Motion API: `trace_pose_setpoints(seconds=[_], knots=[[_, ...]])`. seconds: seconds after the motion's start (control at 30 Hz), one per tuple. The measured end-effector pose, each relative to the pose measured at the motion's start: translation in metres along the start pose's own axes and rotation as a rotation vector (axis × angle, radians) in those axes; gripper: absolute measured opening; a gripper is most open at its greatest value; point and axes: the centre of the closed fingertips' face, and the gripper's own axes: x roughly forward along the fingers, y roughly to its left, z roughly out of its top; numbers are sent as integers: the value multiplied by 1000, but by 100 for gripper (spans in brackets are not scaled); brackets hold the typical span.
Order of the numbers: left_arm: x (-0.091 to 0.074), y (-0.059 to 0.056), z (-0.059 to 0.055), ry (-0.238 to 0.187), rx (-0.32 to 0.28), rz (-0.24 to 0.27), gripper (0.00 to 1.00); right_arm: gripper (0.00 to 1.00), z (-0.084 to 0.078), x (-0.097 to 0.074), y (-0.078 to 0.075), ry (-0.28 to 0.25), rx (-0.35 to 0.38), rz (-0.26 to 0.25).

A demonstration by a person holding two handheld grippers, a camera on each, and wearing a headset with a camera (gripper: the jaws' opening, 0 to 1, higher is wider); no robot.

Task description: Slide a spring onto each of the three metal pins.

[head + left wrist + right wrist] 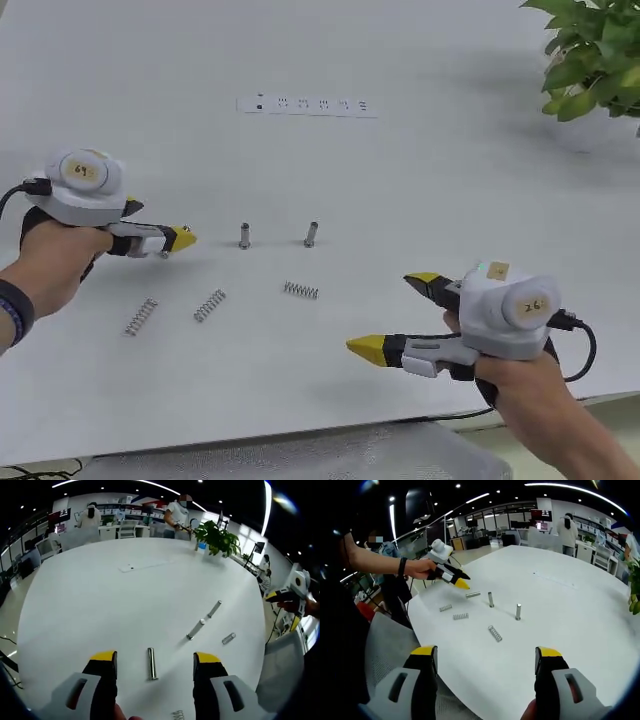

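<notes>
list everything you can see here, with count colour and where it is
table: 1, white, under everything
upright pins: 2, silver, standing mid-table, side by side, apart
lying pin: 1, silver, flat on the table between the left claw's jaws, touching neither
springs: 3, silver, lying loose, nearer the person than the upright pins
power strip: 1, white, far side of the table
plant: 1, green, far right corner
people: 2, background, by desks
left claw: 1, yellow tips, open
right claw: 1, yellow tips, open, empty
hands: 2, one holding each claw
</notes>
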Motion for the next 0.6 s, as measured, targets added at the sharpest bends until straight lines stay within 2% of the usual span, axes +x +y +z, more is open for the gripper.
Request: trace_pose_setpoints(seconds=[0.43,0.6], knots=[[28,0,-9,33,-1,0,39,79,-4,1,-1,7,9,0],[36,1,-15,45,-7,1,25,79,-5,1,-3,9,11,-2]])
